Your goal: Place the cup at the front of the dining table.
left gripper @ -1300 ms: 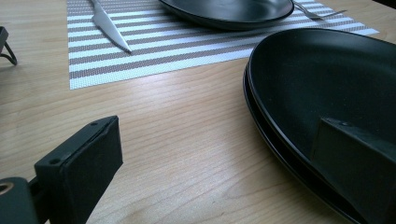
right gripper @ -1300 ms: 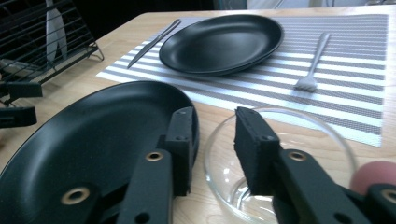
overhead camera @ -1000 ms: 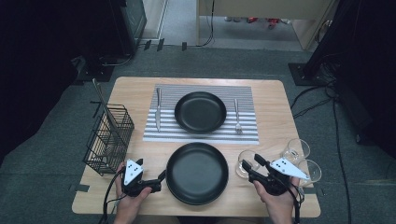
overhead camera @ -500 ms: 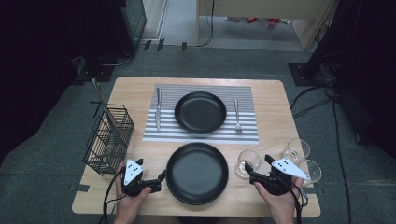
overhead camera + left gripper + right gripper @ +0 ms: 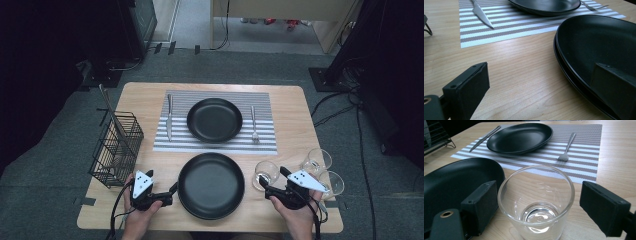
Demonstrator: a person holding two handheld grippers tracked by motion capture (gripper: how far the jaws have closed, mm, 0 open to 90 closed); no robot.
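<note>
A clear short glass [image 5: 536, 202] stands on the table between my right gripper's [image 5: 539, 195] black jaws. The jaws have just been opening; the right pad stands clear of the glass and the left pad sits close beside it. In the high view the right gripper [image 5: 272, 177] is at the front right, around the same glass [image 5: 264, 169]. A stack of two black plates [image 5: 211, 185] lies front centre. My left gripper [image 5: 172, 191] is open at its left rim. In the left gripper view one jaw is over the stack's rim [image 5: 564, 62] and the other over bare wood.
A striped placemat [image 5: 215, 142] at the back carries a black plate [image 5: 214, 119], a knife [image 5: 169, 117] and a fork [image 5: 254, 124]. A wire basket [image 5: 117, 145] stands at the left edge. Two more glasses [image 5: 317, 160] [image 5: 334, 182] sit right of my right gripper.
The right gripper's jaws have spread apart around the glass, which stays in place. The left gripper has not moved.
</note>
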